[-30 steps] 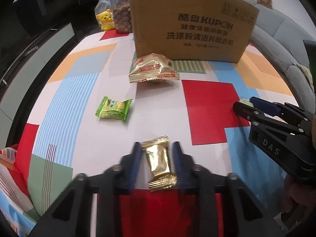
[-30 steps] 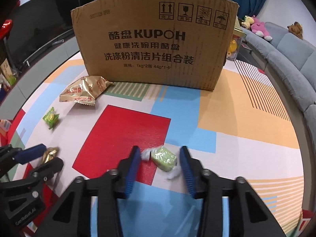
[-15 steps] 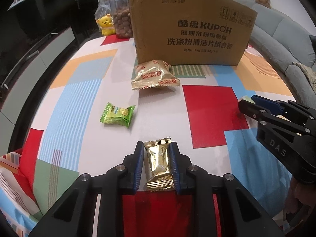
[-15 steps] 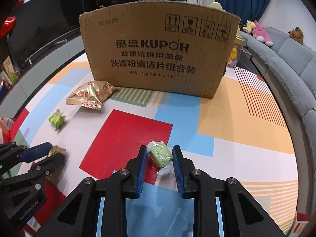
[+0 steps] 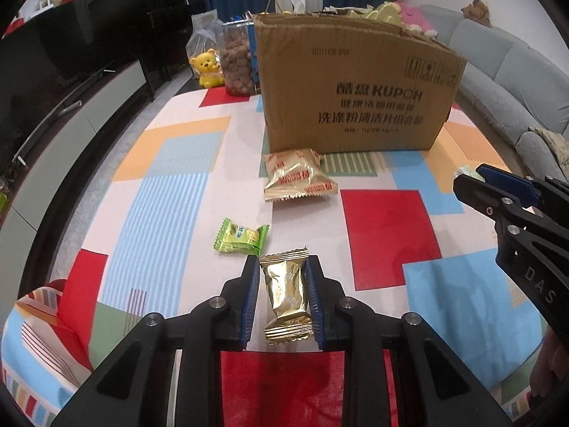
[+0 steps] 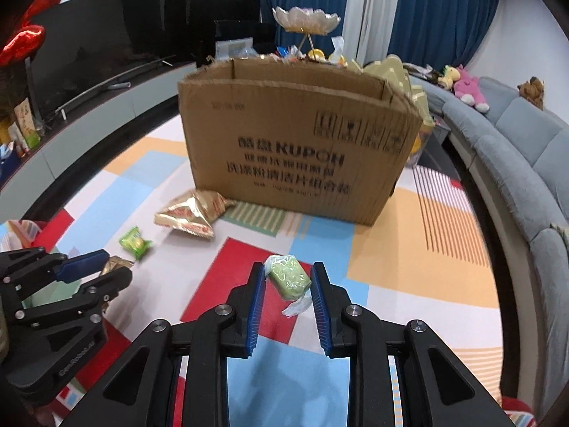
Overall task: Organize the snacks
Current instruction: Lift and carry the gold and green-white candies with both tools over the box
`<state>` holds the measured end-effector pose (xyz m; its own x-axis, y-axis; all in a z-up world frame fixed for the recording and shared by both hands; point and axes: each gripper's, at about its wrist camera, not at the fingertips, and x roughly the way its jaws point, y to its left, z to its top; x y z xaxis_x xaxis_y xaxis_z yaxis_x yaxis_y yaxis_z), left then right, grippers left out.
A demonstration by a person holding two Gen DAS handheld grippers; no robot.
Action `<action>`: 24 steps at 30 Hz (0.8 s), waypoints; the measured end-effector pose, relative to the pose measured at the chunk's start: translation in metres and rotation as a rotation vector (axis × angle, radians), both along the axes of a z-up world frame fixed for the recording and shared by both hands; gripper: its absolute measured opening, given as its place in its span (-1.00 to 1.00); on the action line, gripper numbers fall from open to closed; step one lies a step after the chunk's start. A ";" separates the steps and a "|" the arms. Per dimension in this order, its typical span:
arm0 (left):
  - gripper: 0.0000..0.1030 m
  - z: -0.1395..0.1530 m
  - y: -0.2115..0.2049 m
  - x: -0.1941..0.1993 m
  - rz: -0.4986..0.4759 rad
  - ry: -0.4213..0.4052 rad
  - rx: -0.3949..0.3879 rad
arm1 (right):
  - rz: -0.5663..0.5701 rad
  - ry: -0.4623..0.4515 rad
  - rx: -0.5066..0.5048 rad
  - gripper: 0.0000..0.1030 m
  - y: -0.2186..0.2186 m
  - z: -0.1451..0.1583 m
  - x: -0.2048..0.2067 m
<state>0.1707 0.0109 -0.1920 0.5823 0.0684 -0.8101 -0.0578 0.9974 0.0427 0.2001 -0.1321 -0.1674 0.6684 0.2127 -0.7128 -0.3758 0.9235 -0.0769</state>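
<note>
My left gripper [image 5: 282, 277] is shut on a small gold-wrapped snack [image 5: 286, 293], held above the colourful tablecloth. My right gripper [image 6: 288, 279] is shut on a green sweet in clear wrap [image 6: 288, 277], also lifted off the table. The same right gripper [image 5: 473, 181] shows at the right of the left wrist view, and the left gripper [image 6: 103, 268] at the lower left of the right wrist view. A brown cardboard box [image 5: 355, 89] [image 6: 302, 149] stands open-topped at the back. On the cloth lie a green packet [image 5: 242, 238] [image 6: 135, 242] and a larger gold bag [image 5: 297, 179] [image 6: 192, 213].
A jar of brown round snacks [image 5: 236, 60] and a yellow bear figure [image 5: 206, 69] stand left of the box. A grey sofa [image 6: 526, 149] curves along the right. A dark cabinet [image 5: 71, 53] runs along the left. The table's front edge drops off near me.
Both grippers have risen with their snacks lifted off the cloth. The right jaws closed onto the green sweet. More of the box's open top now shows.
</note>
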 end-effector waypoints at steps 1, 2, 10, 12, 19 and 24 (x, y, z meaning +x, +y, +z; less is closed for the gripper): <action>-0.49 0.003 0.000 0.000 0.001 -0.004 -0.001 | 0.002 -0.008 0.000 -0.47 0.001 0.004 -0.002; -0.49 0.006 0.000 0.000 0.001 -0.009 0.000 | 0.003 -0.015 0.000 -0.47 0.001 0.008 -0.003; -0.49 0.028 0.000 -0.002 0.005 -0.049 -0.002 | 0.006 -0.054 0.008 -0.47 0.002 0.032 -0.011; -0.49 0.034 -0.001 -0.002 0.006 -0.059 -0.004 | 0.006 -0.063 0.010 -0.47 0.001 0.038 -0.012; -0.49 0.054 -0.002 0.003 0.013 -0.101 0.001 | -0.008 -0.082 0.023 -0.47 -0.001 0.054 -0.015; -0.49 0.065 -0.003 0.008 0.017 -0.124 0.004 | -0.014 -0.097 0.032 -0.47 -0.002 0.064 -0.013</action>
